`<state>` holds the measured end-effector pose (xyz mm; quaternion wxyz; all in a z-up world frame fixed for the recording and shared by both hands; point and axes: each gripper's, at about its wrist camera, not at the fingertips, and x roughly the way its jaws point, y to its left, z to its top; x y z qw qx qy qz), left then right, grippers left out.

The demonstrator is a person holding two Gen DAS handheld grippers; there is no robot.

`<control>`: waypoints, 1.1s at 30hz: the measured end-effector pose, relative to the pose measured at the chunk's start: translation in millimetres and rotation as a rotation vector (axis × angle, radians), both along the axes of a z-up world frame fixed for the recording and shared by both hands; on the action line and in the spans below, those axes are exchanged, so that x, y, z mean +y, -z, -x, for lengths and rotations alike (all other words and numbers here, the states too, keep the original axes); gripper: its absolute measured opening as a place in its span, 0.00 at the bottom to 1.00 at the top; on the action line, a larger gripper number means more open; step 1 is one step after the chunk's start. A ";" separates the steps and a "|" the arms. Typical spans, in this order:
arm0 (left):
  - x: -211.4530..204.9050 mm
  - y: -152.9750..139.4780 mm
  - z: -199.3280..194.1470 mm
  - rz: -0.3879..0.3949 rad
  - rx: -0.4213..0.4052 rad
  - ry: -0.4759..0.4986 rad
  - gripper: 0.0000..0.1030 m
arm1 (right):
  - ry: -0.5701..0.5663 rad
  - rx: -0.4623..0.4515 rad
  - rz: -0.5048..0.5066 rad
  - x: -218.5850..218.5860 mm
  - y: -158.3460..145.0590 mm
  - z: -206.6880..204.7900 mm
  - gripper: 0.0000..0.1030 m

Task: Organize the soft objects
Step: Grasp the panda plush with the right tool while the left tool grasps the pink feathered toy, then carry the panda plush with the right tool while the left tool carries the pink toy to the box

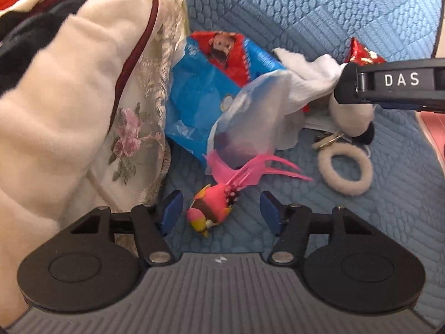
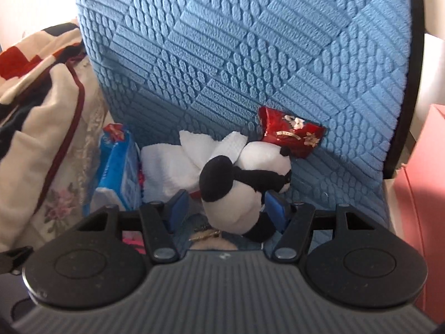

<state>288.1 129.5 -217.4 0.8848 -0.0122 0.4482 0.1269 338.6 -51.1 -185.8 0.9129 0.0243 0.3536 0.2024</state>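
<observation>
A small pink toy bird [image 1: 211,208] with long pink feathers lies on the blue quilted seat [image 1: 389,208]. My left gripper [image 1: 221,203] is open and straddles it, with neither blue pad touching. A black-and-white panda plush [image 2: 242,189] sits between the pads of my right gripper [image 2: 228,196]. The right pad is partly hidden behind the panda and the left pad stands clear, so the gripper is open. In the left wrist view one black finger [image 1: 389,83] of the right gripper lies over the panda [image 1: 353,119]. A white cloth [image 2: 172,167] lies behind the panda.
A pile of cream blankets [image 1: 69,97] and lace fabric fills the left. A blue plastic bag [image 1: 200,94], clear film [image 1: 250,117], a red packet [image 2: 292,135], a fluffy white ring [image 1: 345,172] and keys [image 1: 325,142] lie on the seat. The blue backrest [image 2: 250,41] rises behind, and something pink [image 2: 425,181] stands at the right.
</observation>
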 end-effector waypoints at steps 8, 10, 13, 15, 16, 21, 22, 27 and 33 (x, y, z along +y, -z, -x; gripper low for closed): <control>13.1 11.2 0.0 0.047 -0.012 -0.018 0.64 | 0.004 -0.007 0.058 12.5 13.4 -15.9 0.55; 15.2 10.7 2.6 0.059 -0.023 -0.023 0.53 | 0.003 -0.003 0.071 14.3 15.0 -19.7 0.55; 18.4 8.7 7.6 0.080 -0.035 -0.041 0.43 | 0.019 -0.007 0.082 13.9 16.9 -27.0 0.55; 22.7 7.2 9.7 0.111 -0.048 -0.059 0.39 | 0.022 -0.008 0.082 13.3 17.2 -30.2 0.54; 25.6 6.6 9.7 0.134 -0.054 -0.070 0.38 | 0.020 -0.009 0.082 11.9 17.2 -29.9 0.52; 26.7 0.4 13.3 0.171 -0.080 -0.081 0.38 | 0.024 0.004 0.065 4.8 11.2 -26.0 0.46; 25.4 -0.8 12.8 0.175 -0.082 -0.081 0.38 | 0.023 0.004 0.065 3.3 9.1 -24.0 0.45; 18.9 -1.3 24.2 0.203 -0.070 -0.084 0.38 | 0.026 0.024 0.057 -9.1 -3.6 -12.9 0.44; 8.6 -10.0 49.3 0.244 -0.067 -0.106 0.38 | 0.012 0.058 0.057 -33.7 -18.9 11.2 0.44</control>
